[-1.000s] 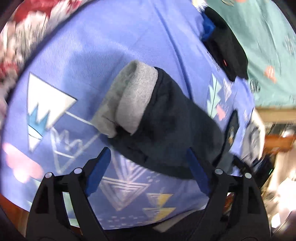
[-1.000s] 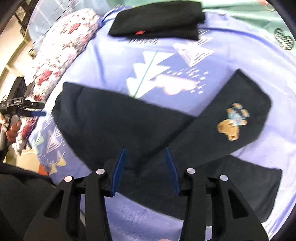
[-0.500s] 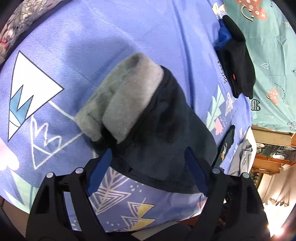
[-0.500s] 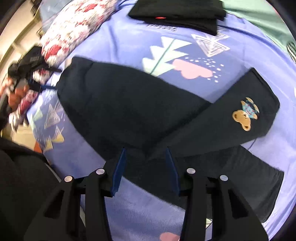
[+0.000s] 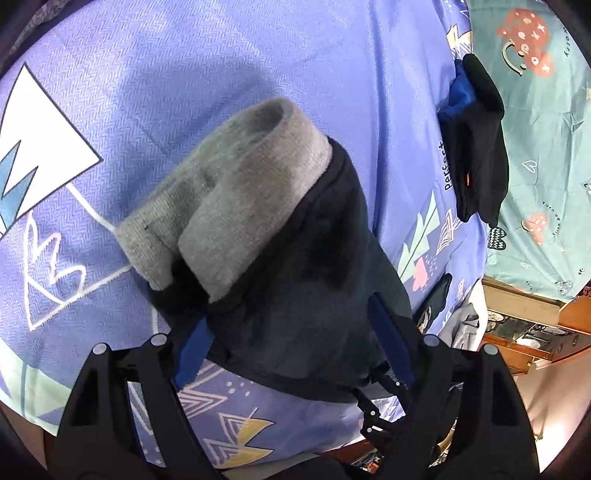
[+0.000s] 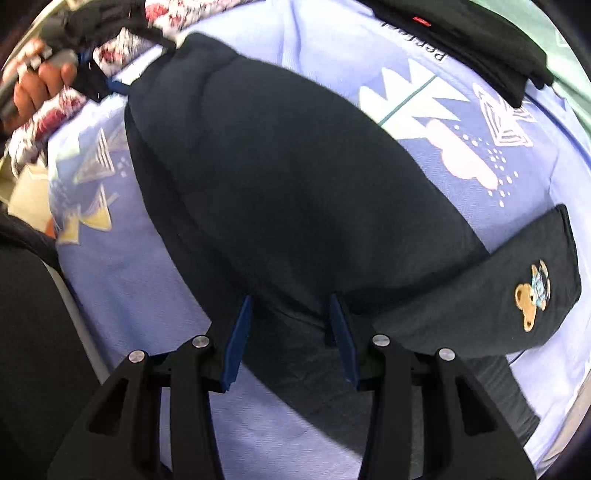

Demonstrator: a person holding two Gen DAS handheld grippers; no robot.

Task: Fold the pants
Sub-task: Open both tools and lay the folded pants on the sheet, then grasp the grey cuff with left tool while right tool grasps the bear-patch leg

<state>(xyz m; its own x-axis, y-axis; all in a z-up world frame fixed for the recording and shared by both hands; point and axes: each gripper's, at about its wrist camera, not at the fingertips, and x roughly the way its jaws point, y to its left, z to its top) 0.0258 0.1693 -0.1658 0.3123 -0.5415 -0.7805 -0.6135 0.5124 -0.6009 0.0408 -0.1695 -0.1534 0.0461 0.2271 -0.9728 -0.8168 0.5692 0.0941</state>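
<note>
Straddling dark fleece pants (image 5: 295, 280) lying on the blue bedsheet (image 5: 221, 92) with left hand-held gripper (image 5: 291, 347) and right hand-held gripper (image 6: 291, 339) spread, risking bunching or pinching sheet on closing.

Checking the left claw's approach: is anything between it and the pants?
Nothing visible. The left claw is open, fingers either side of the dark pants near the grey waistband, with no other item between.

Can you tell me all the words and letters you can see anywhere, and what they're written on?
"Perfect": dark letters printed on the purple patterned bedsheet, beside the folded black garment.
Small curved words on the teal patterned sheet: too small to read.
Small red tag on that black garment: too small to read.
</note>
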